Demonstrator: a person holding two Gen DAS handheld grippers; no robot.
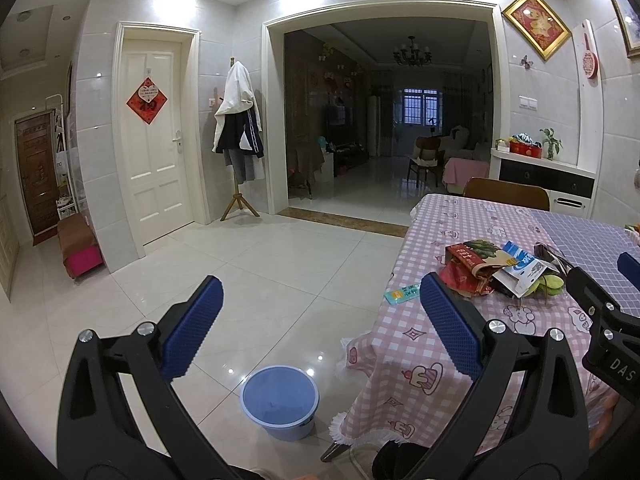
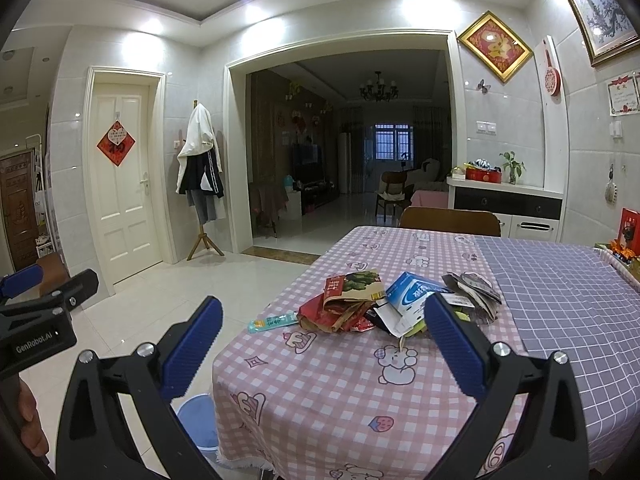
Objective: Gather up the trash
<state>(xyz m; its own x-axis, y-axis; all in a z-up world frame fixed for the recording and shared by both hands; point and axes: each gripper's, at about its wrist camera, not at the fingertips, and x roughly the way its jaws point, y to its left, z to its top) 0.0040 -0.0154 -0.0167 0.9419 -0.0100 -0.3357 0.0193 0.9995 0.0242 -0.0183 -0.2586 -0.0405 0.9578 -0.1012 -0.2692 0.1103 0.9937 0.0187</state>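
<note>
Collection is judged not yet begun: the blue bucket [image 1: 279, 400] on the floor beside the tabletop [image 2: 360, 392] shows nothing inside in the left wrist view, and the trash pile [image 2: 396, 306] sits untouched on the pink-checked cloth, well in from the edge nearest the bucket. The pile comprises a red and green wrapper [image 2: 344, 304], a blue and white packet [image 2: 412, 300], crumpled grey paper [image 2: 476, 292] and a yellow-green scrap mostly buried. A small green sachet [image 2: 274, 321] lies apart, on the bucket side of the pile. The left hand-held gripper [image 1: 320, 320] hangs above the bucket, jaws wide apart, holding nothing; the right hand-held gripper [image 2: 324, 338] faces the pile, jaws likewise spread and empty, not touching it. All items remain to be moved. Hidden or unclear: the right wrist view shows only a sliver of the bucket past the tabletop edge, items beneath the pile cannot be counted, and printing on the wrappers is illegible
</note>
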